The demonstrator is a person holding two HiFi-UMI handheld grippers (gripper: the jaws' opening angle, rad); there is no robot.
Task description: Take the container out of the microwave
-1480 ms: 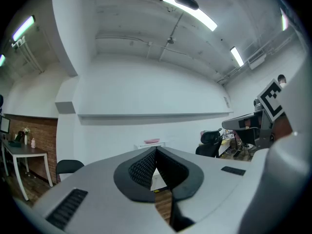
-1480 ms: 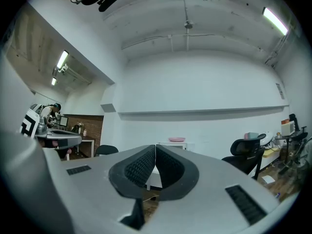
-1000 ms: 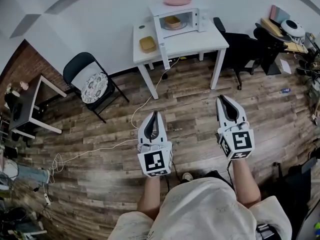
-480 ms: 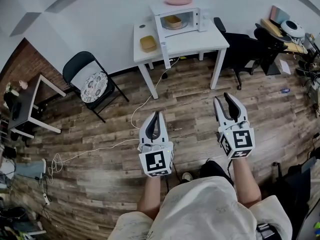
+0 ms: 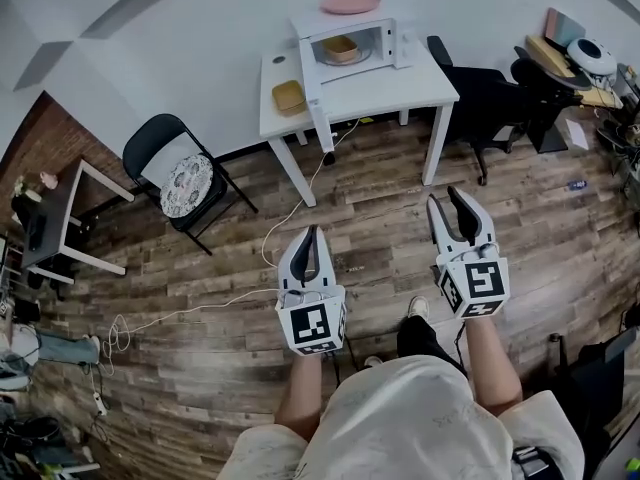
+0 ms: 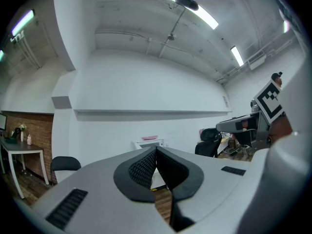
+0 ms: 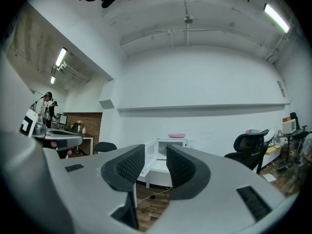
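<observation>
Container [image 5: 341, 47]: tan, shallow, squarish with rounded corners, sitting inside the microwave [image 5: 400, 40] on what looks like the glass turntable; too small in the head view to tell whether it has a lid. Microwave door [image 5: 312, 66] is swung wide to the left, so the cavity is exposed and no door step appears to be left. Pink plate [image 5: 350, 1] lies on top of the microwave; a second tan container [image 5: 289, 95] lies on the white tabletop [image 5: 390, 83] just left of the door, not the task's one as far as I judge. Change noted: right tongs [image 5: 447, 200] have just opened, pads now released with a clear gap and nothing between them; the microwave shows through that gap, far off. Left tongs [image 5: 313, 231] are clenched, pads meeting, empty. A shoe [image 5: 418, 308] now shows ahead of the body between the two arms where none showed a second ago, and the tabletop has shifted slightly in the head view. Judgement: approach phase; both tongs remain well apart from the tabletop, over wooden floor [image 5: 380, 228], right side readied for the grasp.
</observation>
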